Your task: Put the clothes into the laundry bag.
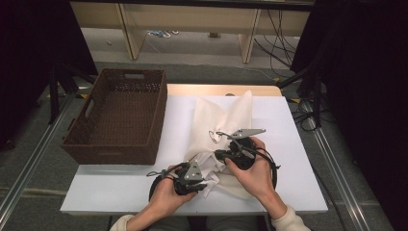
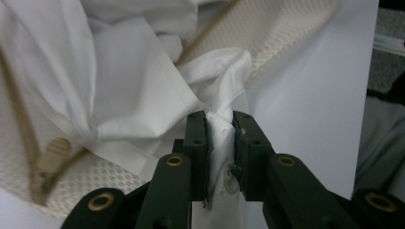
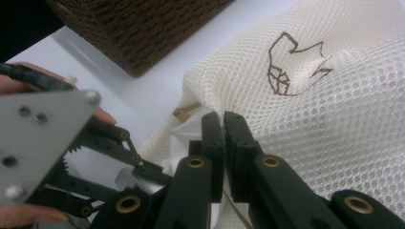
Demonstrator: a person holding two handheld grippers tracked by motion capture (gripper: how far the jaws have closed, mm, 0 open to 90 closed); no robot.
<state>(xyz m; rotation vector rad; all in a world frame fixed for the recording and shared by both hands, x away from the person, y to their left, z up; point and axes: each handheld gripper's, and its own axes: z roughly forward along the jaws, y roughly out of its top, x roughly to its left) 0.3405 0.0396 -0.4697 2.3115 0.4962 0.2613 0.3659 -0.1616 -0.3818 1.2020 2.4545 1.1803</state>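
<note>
Roughly midway, I'd guess: white cloth (image 2: pixel 119 71) partly out of the mesh bag (image 1: pixel 219 118), or partly in; can't tell direction. My left gripper (image 2: pixel 220 125) is clamped on a bunched fold of the cloth. Right gripper (image 3: pixel 223 125) has its jaws nearly together at the bag's zip edge, probably pinching mesh; can't confirm. Bag lies mid-table (image 1: pixel 293 159), beside the wicker basket (image 1: pixel 118 113), which sits empty.

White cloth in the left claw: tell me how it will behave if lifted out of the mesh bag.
Probably floppy: the white cloth bunches into soft folds where the left claw pinches it. Likely light, being thin. It may drag the mesh bag along, since it lies partly inside.
</note>
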